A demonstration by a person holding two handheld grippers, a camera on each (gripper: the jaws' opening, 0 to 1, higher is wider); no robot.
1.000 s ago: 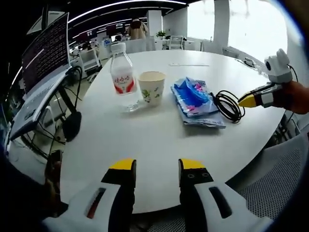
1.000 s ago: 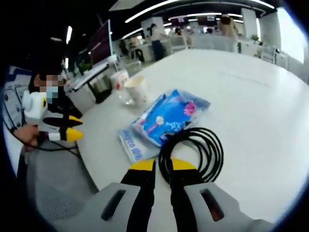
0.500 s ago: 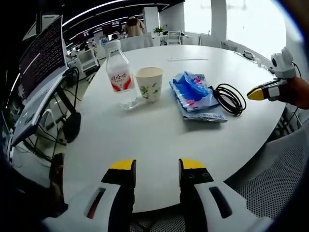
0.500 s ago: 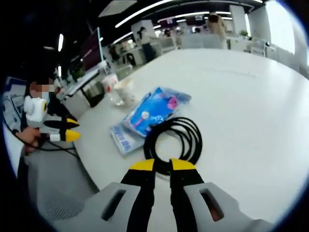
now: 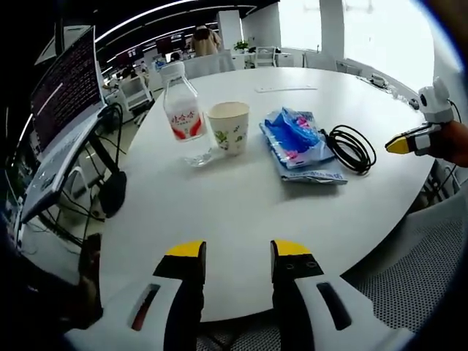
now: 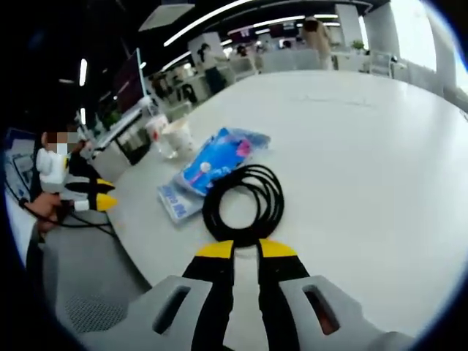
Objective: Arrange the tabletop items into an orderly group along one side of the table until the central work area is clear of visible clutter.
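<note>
On the round white table [image 5: 241, 205] stand a clear water bottle [image 5: 183, 110] with a red label and a paper cup [image 5: 229, 126], side by side. To their right lies a blue plastic packet [image 5: 296, 142], with a coiled black cable [image 5: 351, 146] beside it. My left gripper [image 5: 238, 256] hovers open over the near table edge, holding nothing. My right gripper [image 6: 246, 250] has its jaws nearly together and empty, just short of the cable [image 6: 245, 205]. It also shows at the table's right edge [image 5: 401, 145]. The packet [image 6: 212, 157], cup [image 6: 178, 135] and left gripper [image 6: 99, 201] show in the right gripper view.
A large monitor [image 5: 66, 88] on a stand, with hanging wires, is left of the table. A grey mesh chair [image 5: 420, 281] sits at the near right edge. A thin white strip [image 5: 285, 88] lies on the far side of the table. Office desks and people fill the background.
My right gripper has drawn back from the cable toward the table edge, and the cable stays on the table. The left gripper has barely moved.
</note>
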